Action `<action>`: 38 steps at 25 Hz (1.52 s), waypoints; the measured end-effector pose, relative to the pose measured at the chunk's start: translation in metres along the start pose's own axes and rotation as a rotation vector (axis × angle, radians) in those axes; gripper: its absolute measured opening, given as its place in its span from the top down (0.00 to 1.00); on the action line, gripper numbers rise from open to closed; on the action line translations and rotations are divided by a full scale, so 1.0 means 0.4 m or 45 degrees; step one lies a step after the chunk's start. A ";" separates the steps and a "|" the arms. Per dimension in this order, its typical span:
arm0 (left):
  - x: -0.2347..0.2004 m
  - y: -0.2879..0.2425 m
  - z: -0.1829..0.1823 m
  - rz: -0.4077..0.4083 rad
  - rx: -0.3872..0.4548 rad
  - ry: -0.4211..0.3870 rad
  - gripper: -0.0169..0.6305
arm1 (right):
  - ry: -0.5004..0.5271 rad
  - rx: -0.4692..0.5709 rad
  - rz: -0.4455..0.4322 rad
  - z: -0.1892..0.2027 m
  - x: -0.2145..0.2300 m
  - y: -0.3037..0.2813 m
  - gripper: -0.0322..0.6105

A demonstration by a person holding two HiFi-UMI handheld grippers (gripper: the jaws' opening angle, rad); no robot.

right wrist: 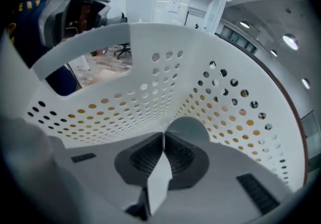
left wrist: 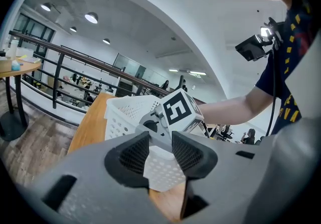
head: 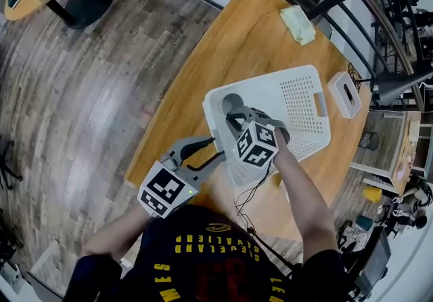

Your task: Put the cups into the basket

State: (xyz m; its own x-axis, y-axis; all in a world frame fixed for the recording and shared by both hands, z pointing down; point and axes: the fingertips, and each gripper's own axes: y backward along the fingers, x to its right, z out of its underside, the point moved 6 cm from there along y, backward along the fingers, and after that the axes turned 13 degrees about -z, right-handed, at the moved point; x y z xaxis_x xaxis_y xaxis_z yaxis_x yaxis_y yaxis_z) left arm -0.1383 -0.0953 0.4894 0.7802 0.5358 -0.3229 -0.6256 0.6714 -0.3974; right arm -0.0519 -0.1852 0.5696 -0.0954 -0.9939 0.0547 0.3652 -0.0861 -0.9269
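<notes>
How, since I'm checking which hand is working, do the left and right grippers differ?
The left gripper has its jaws apart with nothing between them; the right gripper is pinched shut on the wall of a pale cup. The left gripper hangs outside the basket; the right gripper reaches down inside it. Both carry a marker cube.

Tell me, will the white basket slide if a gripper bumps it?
Probably yes: the basket looks like thin plastic full of holes, so likely light, and it sits on a smooth wooden table. Its walls may flex slightly when pushed.
</notes>
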 end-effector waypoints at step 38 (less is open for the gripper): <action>0.031 0.040 -0.006 -0.081 -0.029 -0.083 0.76 | -0.250 0.415 0.283 -0.028 -0.016 0.213 0.84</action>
State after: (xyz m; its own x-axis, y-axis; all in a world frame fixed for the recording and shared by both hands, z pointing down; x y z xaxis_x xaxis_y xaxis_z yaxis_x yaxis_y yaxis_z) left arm -0.1386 -0.0792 0.4769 0.8166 0.5250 -0.2397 -0.5738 0.6941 -0.4348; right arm -0.0304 -0.1853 0.4862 0.1846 -0.9822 -0.0341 0.6331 0.1453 -0.7603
